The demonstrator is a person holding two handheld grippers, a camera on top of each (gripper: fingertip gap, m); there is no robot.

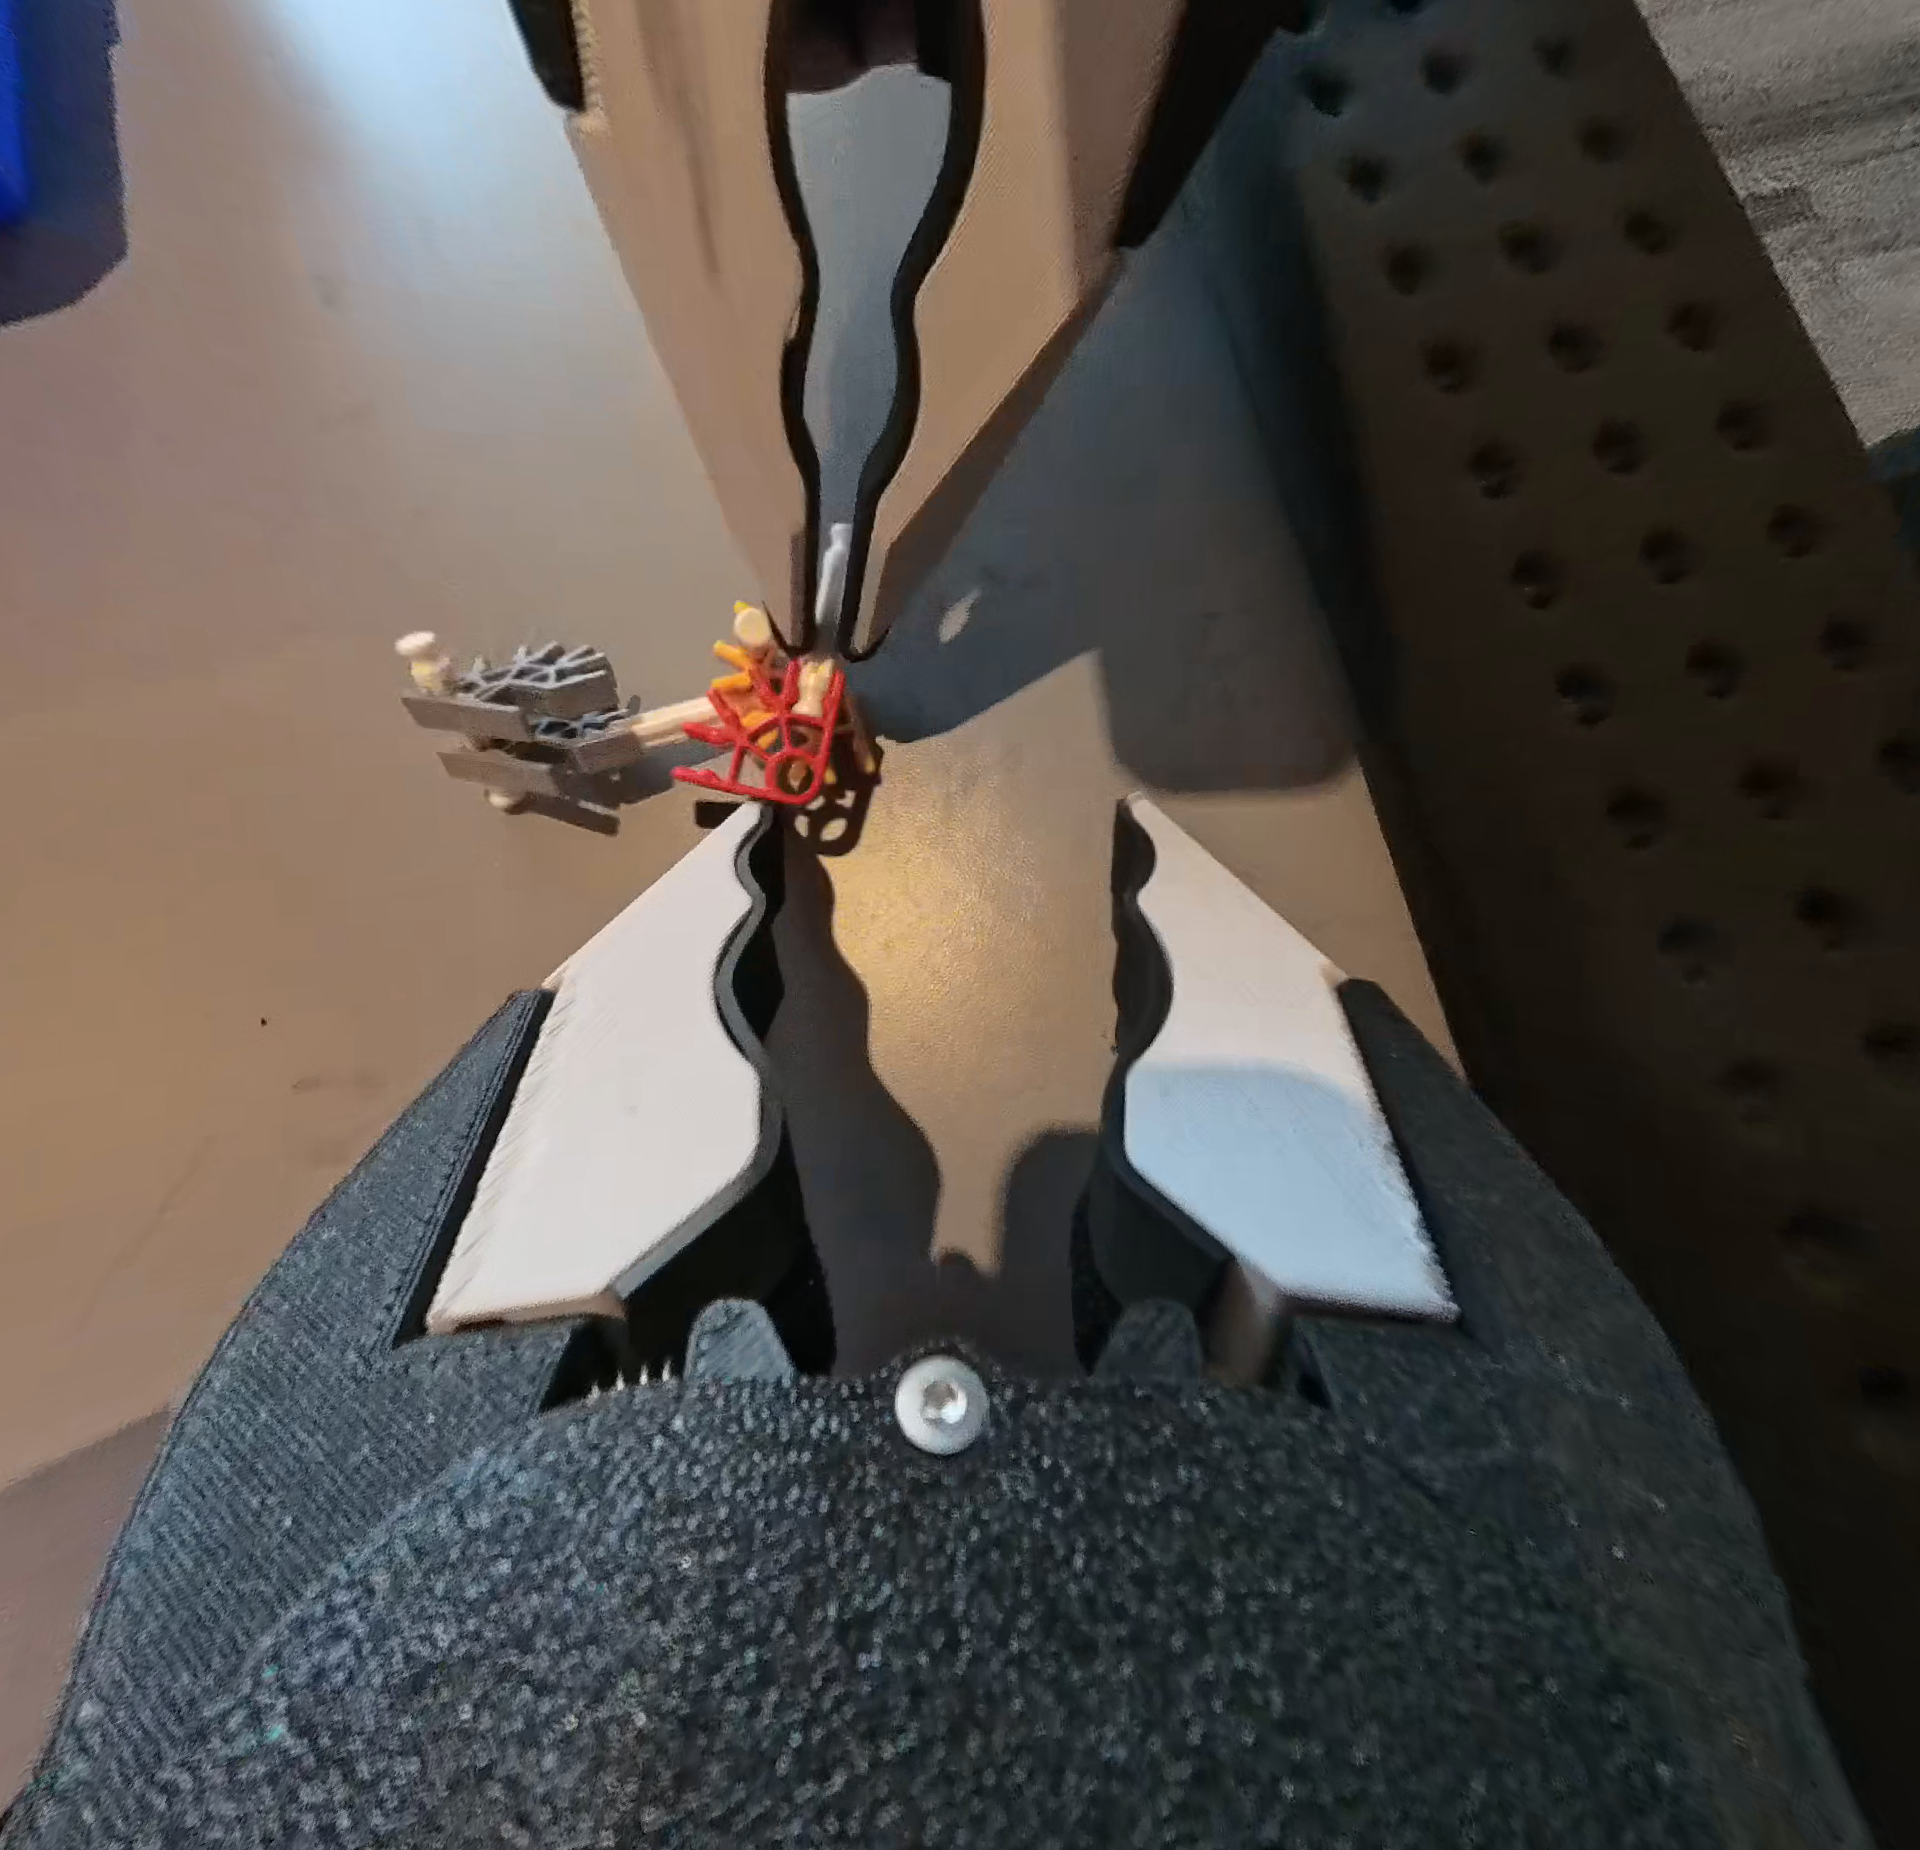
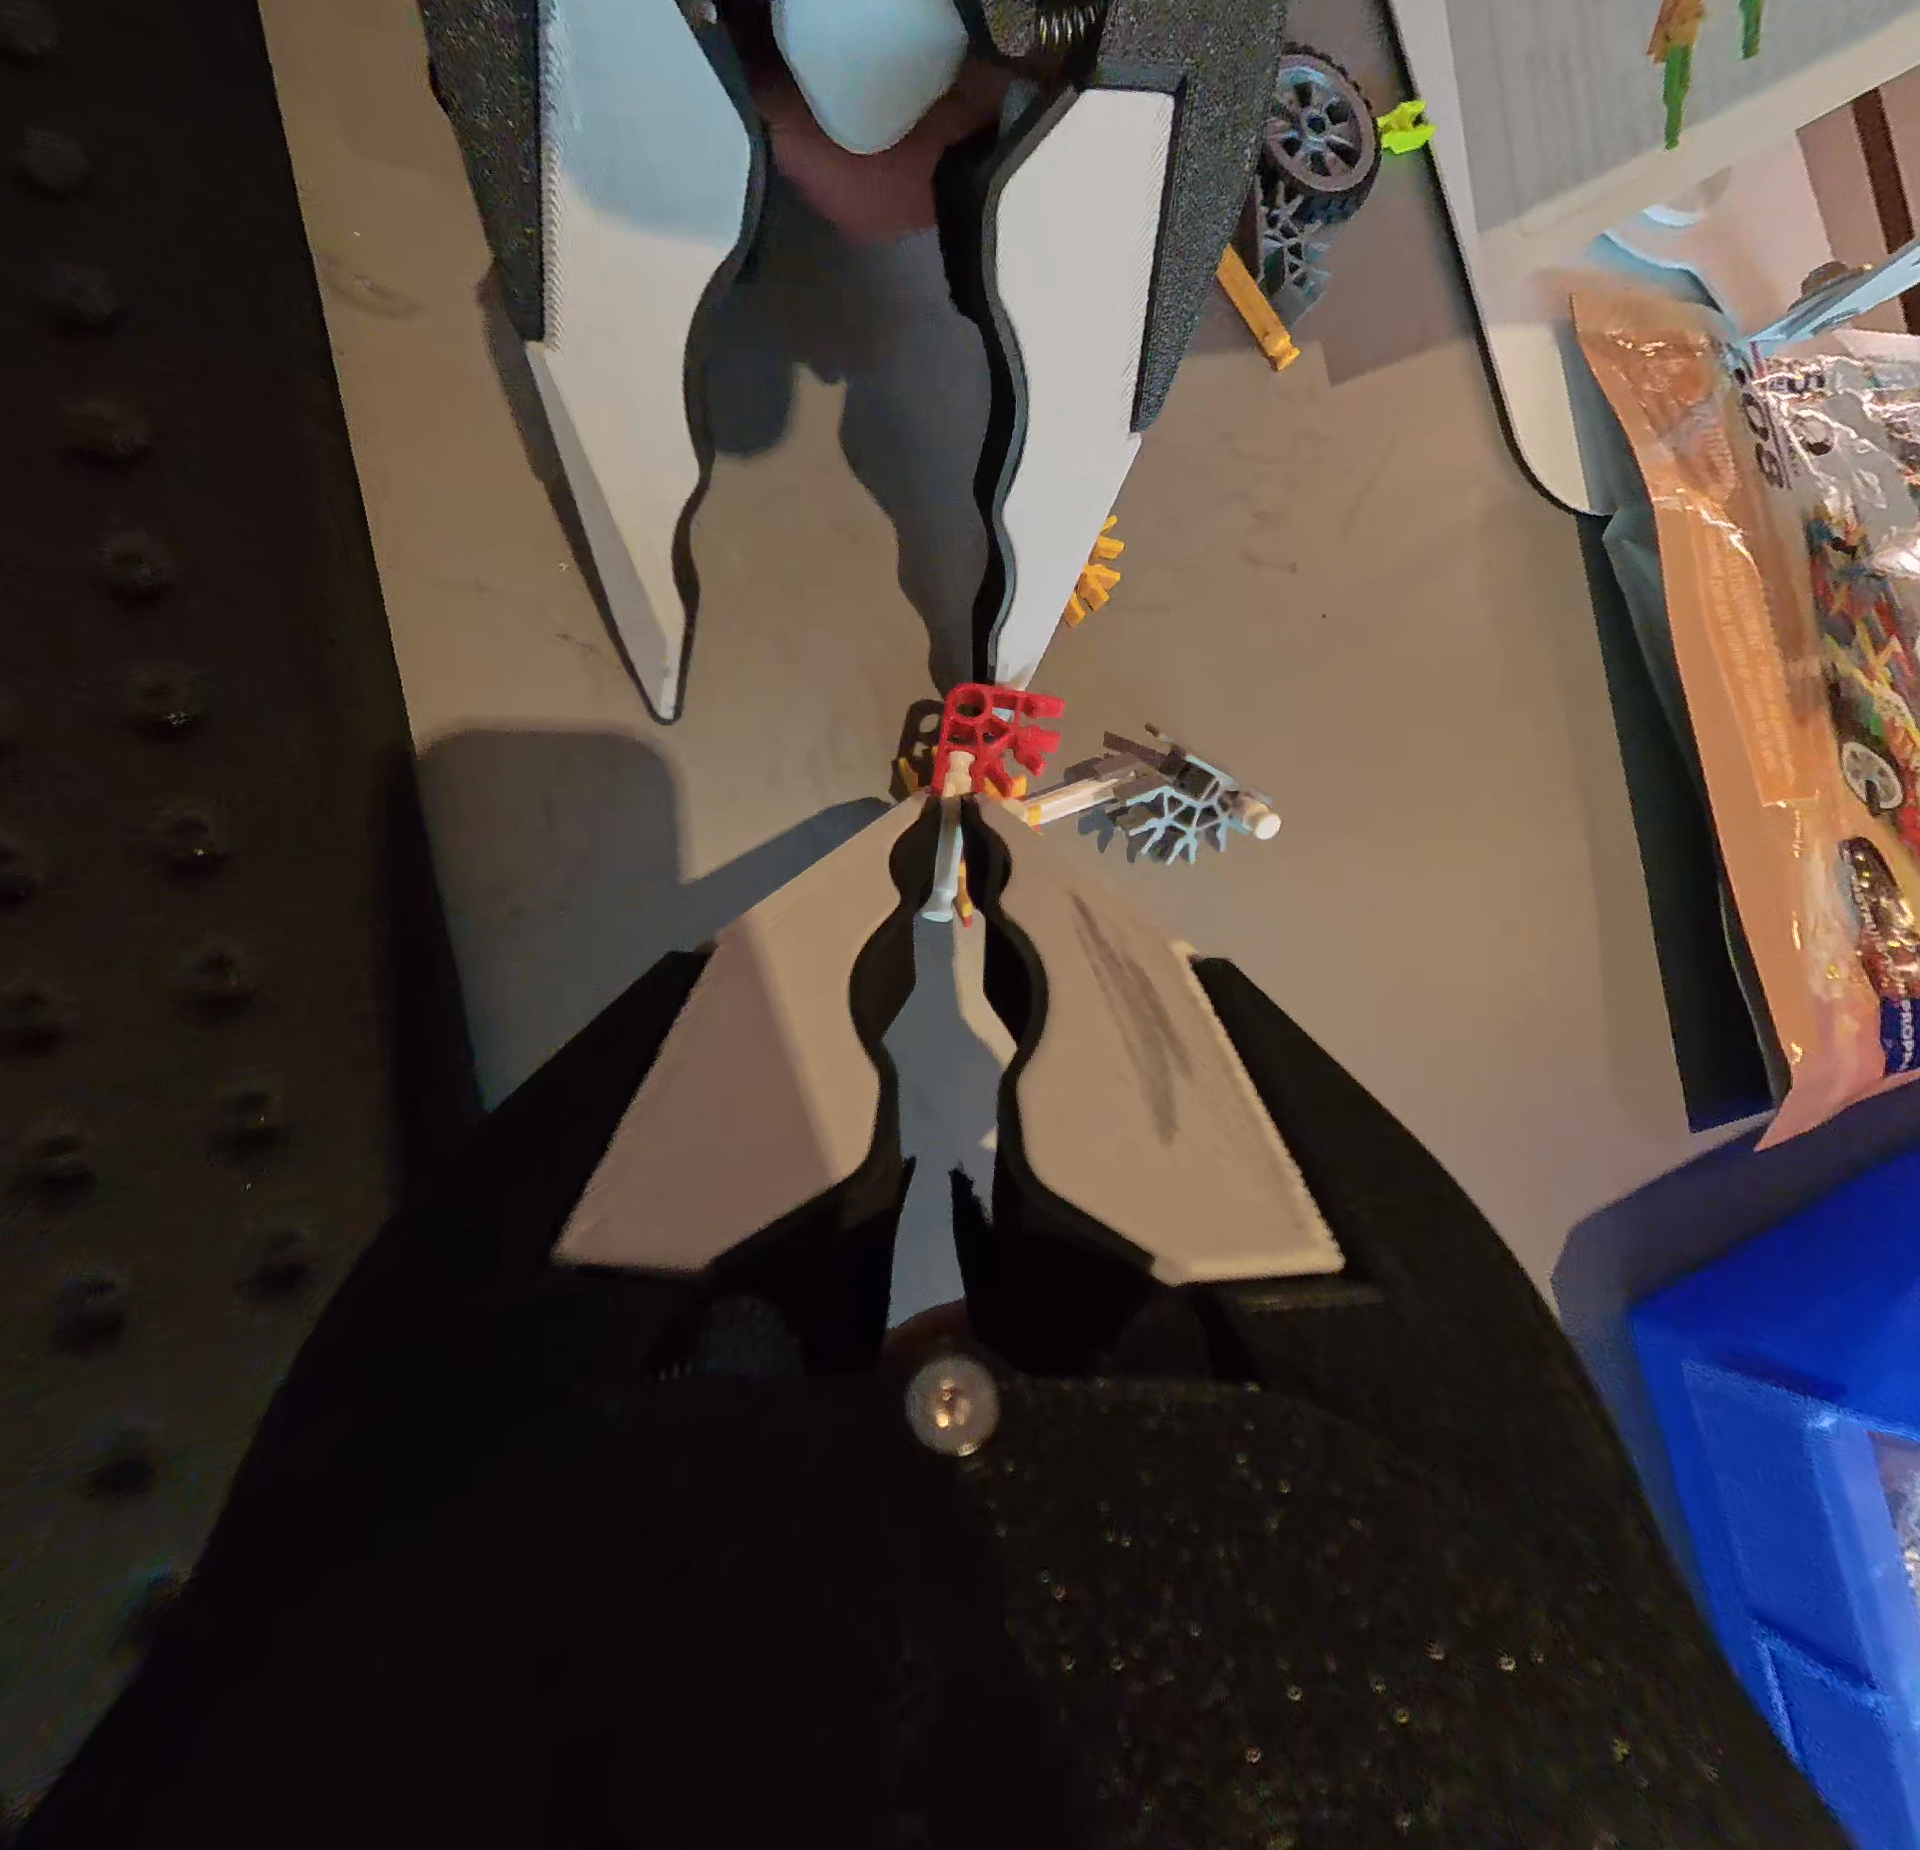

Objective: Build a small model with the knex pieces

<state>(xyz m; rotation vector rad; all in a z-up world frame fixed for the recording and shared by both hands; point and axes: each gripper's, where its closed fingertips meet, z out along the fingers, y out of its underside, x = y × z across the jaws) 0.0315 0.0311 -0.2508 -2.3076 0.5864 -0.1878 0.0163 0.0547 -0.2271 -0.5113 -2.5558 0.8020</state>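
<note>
A small toy assembly lies on the tan table: a red connector (image 1: 774,740) (image 2: 987,730) joined with orange pieces, and a pale rod leading to grey snowflake connectors (image 1: 530,720) (image 2: 1174,803). My right gripper (image 2: 943,813) is shut on a white rod (image 2: 940,870) that sticks out of the red connector; in the left wrist view it (image 1: 831,647) comes in from the top. My left gripper (image 1: 945,813) (image 2: 836,694) is open and empty, opposite the right one. Its left fingertip (image 1: 753,834) sits right next to the red connector.
A black dimpled foam pad (image 1: 1558,553) (image 2: 156,657) borders one side of the table. A blue bin (image 2: 1787,1488), a clear bag of parts (image 2: 1787,709), a white box (image 2: 1662,86) and a grey wheel assembly (image 2: 1320,138) lie on the other side. A yellow connector (image 2: 1096,585) lies by the left gripper.
</note>
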